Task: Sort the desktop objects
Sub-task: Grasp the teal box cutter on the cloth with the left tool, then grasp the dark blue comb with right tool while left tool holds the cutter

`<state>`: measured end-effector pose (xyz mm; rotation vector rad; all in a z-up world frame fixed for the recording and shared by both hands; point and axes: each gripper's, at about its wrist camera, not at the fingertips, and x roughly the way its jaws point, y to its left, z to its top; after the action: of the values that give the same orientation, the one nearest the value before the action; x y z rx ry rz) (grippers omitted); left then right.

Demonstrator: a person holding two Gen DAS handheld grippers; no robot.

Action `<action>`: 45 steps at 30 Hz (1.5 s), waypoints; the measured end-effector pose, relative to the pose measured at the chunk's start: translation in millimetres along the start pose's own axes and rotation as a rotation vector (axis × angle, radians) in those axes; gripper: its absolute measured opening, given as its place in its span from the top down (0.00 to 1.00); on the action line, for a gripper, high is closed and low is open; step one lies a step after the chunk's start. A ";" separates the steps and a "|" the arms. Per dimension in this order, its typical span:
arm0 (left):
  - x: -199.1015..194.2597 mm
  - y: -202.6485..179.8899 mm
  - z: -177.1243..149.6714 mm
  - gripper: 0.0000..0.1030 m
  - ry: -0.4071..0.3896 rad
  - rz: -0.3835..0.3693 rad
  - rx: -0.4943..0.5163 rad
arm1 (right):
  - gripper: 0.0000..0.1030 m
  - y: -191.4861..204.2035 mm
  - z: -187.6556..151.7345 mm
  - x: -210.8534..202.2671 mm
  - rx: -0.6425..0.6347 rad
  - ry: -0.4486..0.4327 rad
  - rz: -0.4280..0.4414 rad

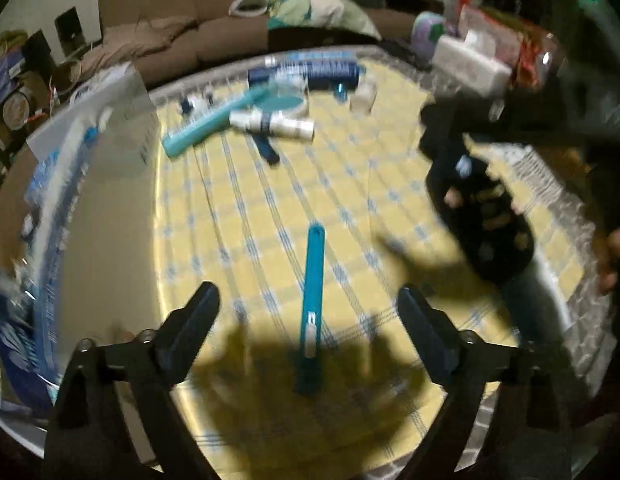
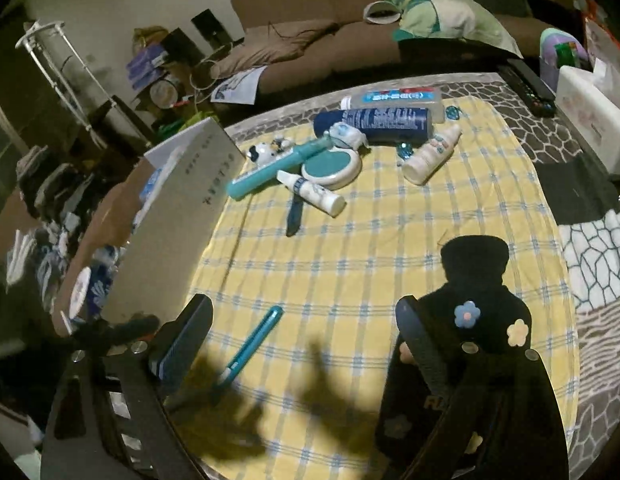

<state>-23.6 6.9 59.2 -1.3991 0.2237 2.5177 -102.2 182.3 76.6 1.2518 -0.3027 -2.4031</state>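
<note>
A teal pen (image 1: pixel 312 280) lies on the yellow checked cloth (image 1: pixel 250 208). My left gripper (image 1: pixel 308 308) hangs over it, jaws wide open, one finger on either side of the pen and neither touching it. In the right wrist view the same teal pen (image 2: pixel 254 338) lies left of centre, and my right gripper (image 2: pixel 304 316) is open with only cloth between its fingers. A black pouch with flower badges (image 2: pixel 481 312) lies against the outer side of its right finger. The black pouch (image 1: pixel 485 216) also shows, blurred, at the right of the left wrist view.
At the far end of the cloth lies a pile: a teal toothbrush (image 2: pixel 278 166), a blue can (image 2: pixel 373 120), a round teal compact (image 2: pixel 329 166) and white bottles (image 2: pixel 429 156). An open cardboard box (image 2: pixel 170 208) holding items stands on the left. A white tissue box (image 2: pixel 589 120) is at the right.
</note>
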 end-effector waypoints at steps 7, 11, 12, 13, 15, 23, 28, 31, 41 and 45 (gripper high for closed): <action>43.4 11.2 -18.8 0.52 0.067 0.017 -0.101 | 0.08 1.0 -3.4 10.7 -0.040 -0.012 -0.020; 44.0 10.3 -23.0 0.61 0.033 0.027 -0.117 | 0.09 -0.5 -4.0 20.6 -0.029 -0.005 -0.024; 43.5 9.5 -23.4 0.70 0.028 0.026 -0.110 | 0.11 -0.5 -4.6 23.1 -0.032 -0.004 -0.035; 42.3 9.6 -23.7 0.78 0.022 0.022 -0.109 | 0.12 0.4 -4.9 24.7 -0.038 -0.004 -0.045; 41.5 13.7 -23.8 0.87 0.020 0.000 -0.126 | 0.13 3.4 -6.0 28.3 -0.054 -0.005 -0.064; 19.9 24.3 -17.7 0.87 -0.034 -0.109 -0.214 | 0.16 18.6 -4.4 40.2 -0.119 0.001 -0.110; -10.3 34.3 -3.6 0.87 -0.126 -0.163 -0.255 | 0.19 23.7 2.2 49.8 -0.135 0.006 -0.118; -22.4 44.3 4.7 0.87 -0.168 -0.181 -0.286 | 0.20 27.8 7.1 59.4 -0.147 0.010 -0.122; -61.9 88.6 12.5 0.87 -0.275 -0.227 -0.397 | 0.47 40.4 31.1 120.6 -0.192 0.045 -0.131; -59.8 105.0 10.7 0.87 -0.267 -0.229 -0.435 | 0.55 49.8 42.4 157.4 -0.231 0.073 -0.174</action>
<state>-32.6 -99.5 116.8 -1.1175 -0.5323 2.6111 -204.6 66.6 4.5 1.3009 0.1082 -2.4436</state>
